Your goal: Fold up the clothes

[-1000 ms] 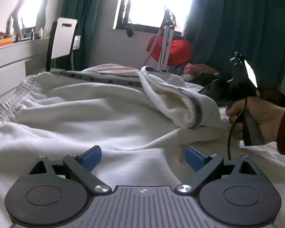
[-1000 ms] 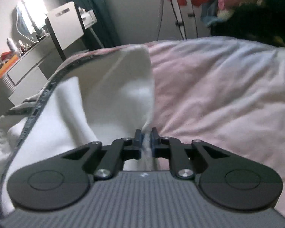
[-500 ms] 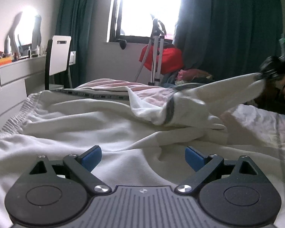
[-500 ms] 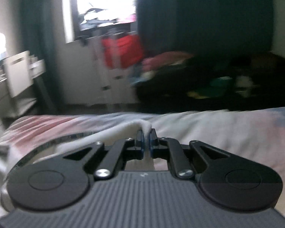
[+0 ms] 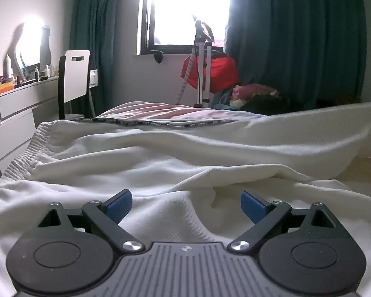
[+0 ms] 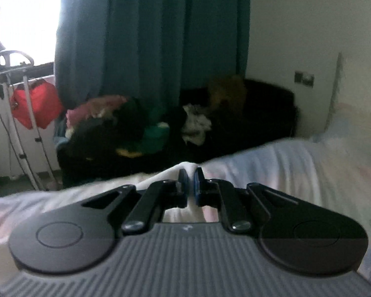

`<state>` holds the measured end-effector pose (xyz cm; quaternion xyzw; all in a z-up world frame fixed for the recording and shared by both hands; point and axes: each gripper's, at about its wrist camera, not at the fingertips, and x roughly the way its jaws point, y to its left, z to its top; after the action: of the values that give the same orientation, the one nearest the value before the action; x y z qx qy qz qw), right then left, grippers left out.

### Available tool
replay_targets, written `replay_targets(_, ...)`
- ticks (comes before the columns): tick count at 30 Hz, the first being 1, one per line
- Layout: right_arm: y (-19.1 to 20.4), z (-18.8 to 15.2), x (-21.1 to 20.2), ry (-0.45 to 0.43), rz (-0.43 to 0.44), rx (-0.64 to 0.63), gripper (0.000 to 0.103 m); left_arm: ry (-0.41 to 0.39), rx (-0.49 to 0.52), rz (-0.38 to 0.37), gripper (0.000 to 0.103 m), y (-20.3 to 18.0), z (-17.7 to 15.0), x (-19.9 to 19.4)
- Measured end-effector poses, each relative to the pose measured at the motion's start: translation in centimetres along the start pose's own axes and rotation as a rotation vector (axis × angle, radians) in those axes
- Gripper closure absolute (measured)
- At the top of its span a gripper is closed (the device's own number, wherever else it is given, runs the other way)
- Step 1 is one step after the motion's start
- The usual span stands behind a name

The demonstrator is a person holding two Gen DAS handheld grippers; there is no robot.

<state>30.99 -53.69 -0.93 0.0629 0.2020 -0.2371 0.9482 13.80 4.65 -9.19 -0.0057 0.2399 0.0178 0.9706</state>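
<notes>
Right hand-held gripper [image 6: 190,185] is pinched tight on a fold of the cream-white fleece garment with a grey lettered side stripe [image 5: 185,153], drawing that end out to the right, above the pink-and-white striped bed cover [image 6: 272,163]. Left hand-held gripper [image 5: 185,206] hovers wide open, blue pads [image 5: 118,204] just over the cloth, gripping nothing (it looks to be waiting its turn). The garment sprawls across the bed, elastic waistband [image 5: 34,148] to the left. This reads as the spreading-out step; next, lay the stretched end flat and have the left pin or pinch the near edge.
</notes>
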Motion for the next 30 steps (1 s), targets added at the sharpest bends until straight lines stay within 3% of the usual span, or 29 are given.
replay_targets(4, -2.3, -5.4, 1.1, 0.041, 0.031, 0.054, 0.088, 0.002, 0.002, 0.004, 0.007, 0.1, 0.0, 0.1)
replay_targets(5, -2.8, -6.4, 1.0, 0.048, 0.042, 0.080, 0.081, 0.002, 0.001, 0.003, 0.007, 0.0, 0.0, 0.1)
replay_targets(7, -4.0, -7.7, 0.4, 0.042, 0.069, 0.150, 0.057, 0.001, -0.003, 0.000, 0.007, -0.1, 0.0, 0.0)
replay_targets(8, -4.6, -8.1, -0.1, 0.016, 0.085, 0.190, 0.034, 0.001, -0.006, -0.002, 0.007, -0.1, 0.0, -0.1)
replay_targets(9, -5.1, -8.6, -0.8, -0.015, 0.092, 0.223, 0.020, 0.002, -0.011, -0.005, 0.007, -0.1, 0.1, -0.1)
replay_targets(10, -5.5, -9.0, -1.6, -0.051, 0.092, 0.250, 0.017, 0.003, -0.015, -0.007, 0.007, -0.2, 0.1, -0.2)
replay_targets(13, -6.1, -10.7, -3.1, -0.035, 0.149, 0.346, 0.017, 0.007, -0.027, -0.014, 0.007, -0.3, 0.0, -0.5)
replay_targets(17, -4.7, -15.0, -2.2, 0.210, 0.304, 0.499, 0.018, 0.009, -0.039, -0.024, 0.007, -0.3, 0.0, -1.1)
replay_targets(22, -2.8, -19.4, 0.0, 0.343, 0.308, 0.681, 0.018, 0.009, -0.048, -0.028, 0.007, -0.2, -0.1, -1.4)
replay_targets(23, -2.6, -19.5, 0.4, 0.331, 0.298, 0.689, 0.020, 0.008, -0.047, -0.025, 0.007, -0.2, -0.1, -1.3)
replay_targets(25, -2.4, -18.3, 1.4, 0.270, 0.248, 0.660, 0.049, 0.007, -0.047, -0.021, 0.007, -0.2, -0.2, -1.1)
replay_targets(26, -2.3, -17.5, 2.2, 0.266, 0.195, 0.643, 0.091, -0.009, -0.047, -0.011, 0.007, -0.3, -0.2, -1.1)
replay_targets(27, -2.4, -16.4, 3.2, 0.270, 0.158, 0.641, 0.096, -0.038, -0.041, 0.000, 0.007, -0.4, -0.1, -1.2)
replay_targets(30, -1.6, -12.1, 3.9, 0.186, 0.158, 0.609, 0.096, -0.073, -0.019, -0.005, 0.007, -0.6, 0.1, -1.2)
